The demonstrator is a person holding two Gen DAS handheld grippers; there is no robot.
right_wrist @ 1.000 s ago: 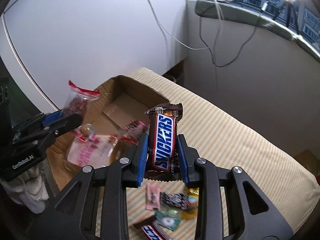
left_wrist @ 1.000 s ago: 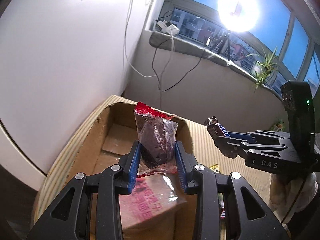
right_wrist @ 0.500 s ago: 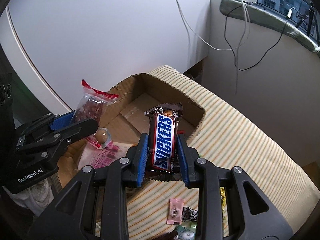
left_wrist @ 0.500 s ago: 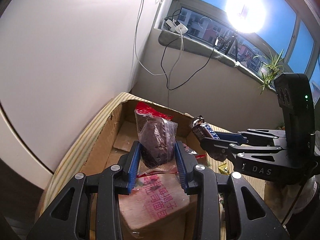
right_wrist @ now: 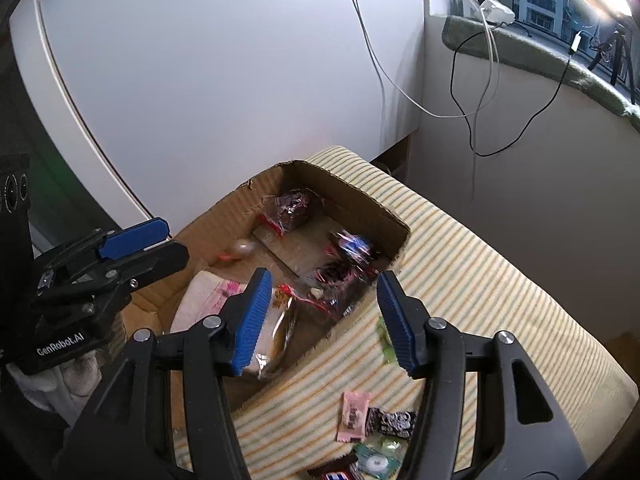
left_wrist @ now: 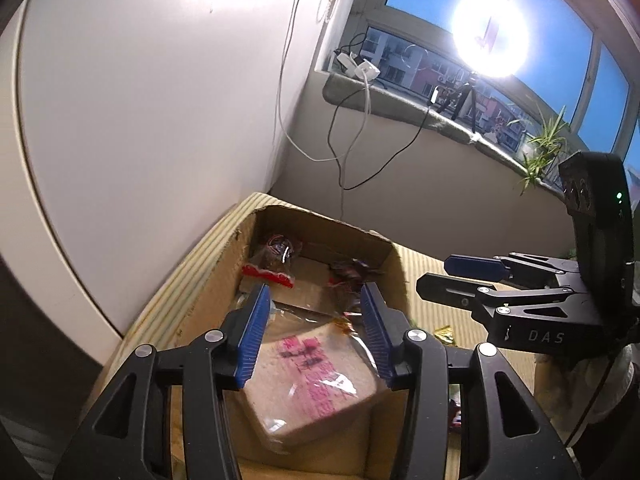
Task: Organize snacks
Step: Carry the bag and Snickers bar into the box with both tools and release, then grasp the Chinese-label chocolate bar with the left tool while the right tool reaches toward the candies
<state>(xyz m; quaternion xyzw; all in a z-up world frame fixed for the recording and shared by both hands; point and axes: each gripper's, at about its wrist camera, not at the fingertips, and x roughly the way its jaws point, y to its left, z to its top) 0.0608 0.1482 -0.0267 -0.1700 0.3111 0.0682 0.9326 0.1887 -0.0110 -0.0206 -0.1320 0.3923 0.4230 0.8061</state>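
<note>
Left wrist view: both grippers' fingers (left_wrist: pixel 251 330) now spread empty, their snacks dropped into the box (left_wrist: pixel 394 268).

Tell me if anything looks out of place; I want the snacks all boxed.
Yes. Several small snacks still lie loose on the striped cloth outside the box: a pink wrapper, a dark wrapper and a green one. Both tools are open and hold nothing.
</note>
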